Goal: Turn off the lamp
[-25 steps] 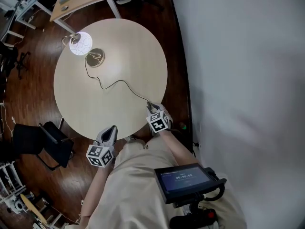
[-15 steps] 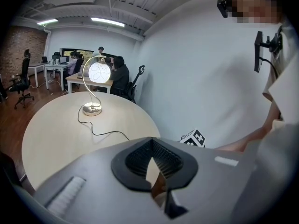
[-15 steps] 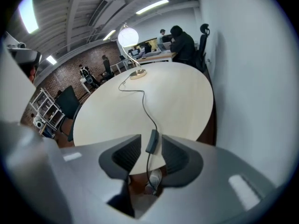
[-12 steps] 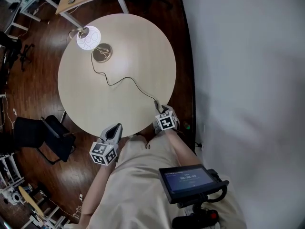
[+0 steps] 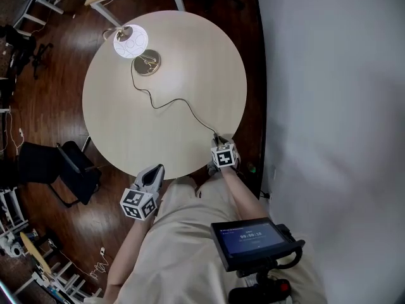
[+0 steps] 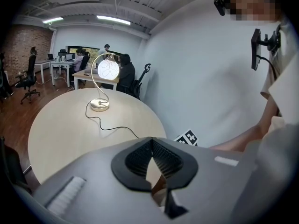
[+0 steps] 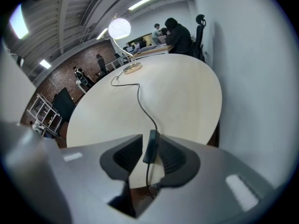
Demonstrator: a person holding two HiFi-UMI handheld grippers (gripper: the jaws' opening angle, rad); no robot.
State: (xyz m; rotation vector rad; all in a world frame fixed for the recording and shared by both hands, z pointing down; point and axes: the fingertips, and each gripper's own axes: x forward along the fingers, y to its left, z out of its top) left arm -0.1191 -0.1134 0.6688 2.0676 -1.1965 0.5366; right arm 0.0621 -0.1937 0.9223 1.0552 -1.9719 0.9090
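The person wears a pale beige garment (image 5: 177,246) with short sleeves. A black-framed screen (image 5: 250,239) sits on a black bracket (image 5: 266,285) at the chest. The left gripper (image 5: 152,170) has a smooth grey shell, black ribbed pads (image 6: 163,161) and a white cube (image 5: 138,203) with black square markers.

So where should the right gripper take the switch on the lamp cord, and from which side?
Grip the switch across its flat faces, coming from the near table edge along the cord. It is a thin slab on edge between the right gripper's jaws, which have just been closing; a gap shows.
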